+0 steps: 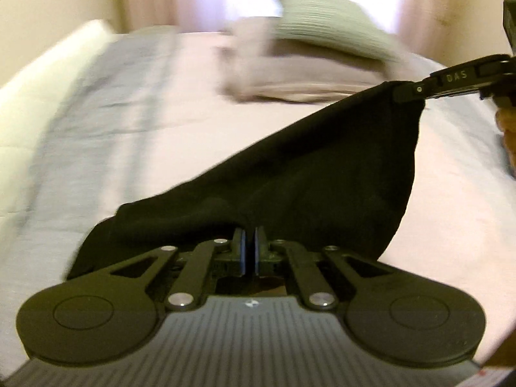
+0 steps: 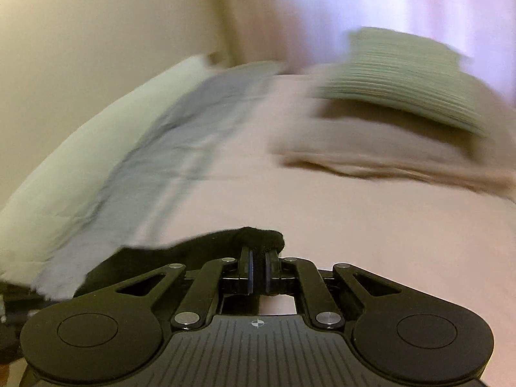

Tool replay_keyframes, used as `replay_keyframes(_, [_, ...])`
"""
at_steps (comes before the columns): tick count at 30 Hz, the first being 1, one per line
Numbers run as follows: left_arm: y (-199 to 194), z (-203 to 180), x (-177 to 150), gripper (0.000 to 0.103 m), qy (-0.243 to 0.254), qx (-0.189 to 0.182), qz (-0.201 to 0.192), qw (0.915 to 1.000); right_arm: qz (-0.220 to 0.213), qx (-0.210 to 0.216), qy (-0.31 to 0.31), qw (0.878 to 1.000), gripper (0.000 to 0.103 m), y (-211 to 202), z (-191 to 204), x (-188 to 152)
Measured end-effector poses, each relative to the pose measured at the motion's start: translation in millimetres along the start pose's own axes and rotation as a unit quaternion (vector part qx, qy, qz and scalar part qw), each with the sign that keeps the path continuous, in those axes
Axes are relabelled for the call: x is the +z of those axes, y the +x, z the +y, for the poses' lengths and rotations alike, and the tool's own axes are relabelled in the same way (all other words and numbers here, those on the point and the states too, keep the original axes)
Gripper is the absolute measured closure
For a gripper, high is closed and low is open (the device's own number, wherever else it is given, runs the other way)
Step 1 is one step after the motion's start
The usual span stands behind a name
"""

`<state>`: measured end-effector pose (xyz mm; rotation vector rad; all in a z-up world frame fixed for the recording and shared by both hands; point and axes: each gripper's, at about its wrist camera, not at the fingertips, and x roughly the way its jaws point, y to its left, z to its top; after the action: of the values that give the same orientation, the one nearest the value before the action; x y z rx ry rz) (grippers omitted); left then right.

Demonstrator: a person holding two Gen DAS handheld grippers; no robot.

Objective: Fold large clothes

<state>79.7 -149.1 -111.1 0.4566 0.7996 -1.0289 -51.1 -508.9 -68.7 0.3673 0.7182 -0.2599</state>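
A black garment (image 1: 306,167) hangs stretched above the pale pink bed sheet (image 1: 180,119). My left gripper (image 1: 249,232) is shut on its lower edge. In the left wrist view my right gripper (image 1: 407,92) comes in from the right and is shut on the garment's raised far corner. In the right wrist view my right gripper (image 2: 258,253) pinches a bunched black garment (image 2: 225,242) edge that trails down to the left. The rest of the cloth is hidden under the gripper bodies.
A green striped pillow (image 1: 322,22) lies on a beige folded blanket (image 1: 290,77) at the head of the bed. A grey band of the bed cover (image 1: 96,103) runs along the left, beside a white mattress edge (image 1: 48,67) and a cream wall. Curtains hang behind.
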Motion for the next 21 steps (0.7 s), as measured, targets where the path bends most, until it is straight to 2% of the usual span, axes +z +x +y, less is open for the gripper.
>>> replay_keyframes(2, [0.4,-60.9,-1.8,0.101,0.016,-0.039,0.006,0.9991,-0.010,-0.038,0.033,0.999,0.100,-51.4,-65.0,-13.8])
replay_keyframes(5, [6.7,-156.1,-7.4,0.101,0.038,-0.117,0.025,0.9921,-0.028,-0.095,0.065,0.993,0.100,-130.1,-138.0,-35.2])
replay_keyframes(7, [14.1,-198.9,-7.3,0.100,0.047,-0.161,0.040,0.9850,-0.037,-0.128,0.086,0.987,0.100,-170.7,-177.0,-48.3])
replay_keyframes(9, [18.8,-227.1,-7.4,0.098,0.054,-0.185,0.054,0.9798,-0.042,-0.144,0.102,0.983,0.100,-199.7,-190.1,-56.5])
replay_keyframes(12, [19.2,-231.2,-2.6,0.094,0.073,-0.169,0.051,0.9816,-0.034,-0.138,0.099,0.985,0.100,-210.6,-186.5,-72.0])
replay_keyframes(15, [17.0,-214.9,0.0,0.092,0.078,-0.133,0.050,0.9868,-0.017,-0.104,0.079,0.991,0.100,-184.7,-151.6,-85.7])
replay_keyframes(18, [18.6,-181.1,1.6,0.085,0.071,-0.079,0.049,0.9931,0.002,-0.042,0.045,0.998,0.100,-140.1,-97.6,-94.6])
replay_keyframes(21, [7.4,-126.3,-0.8,0.080,0.035,-0.020,0.048,0.9980,0.018,0.034,0.006,0.999,0.100,-90.9,-31.6,-99.6])
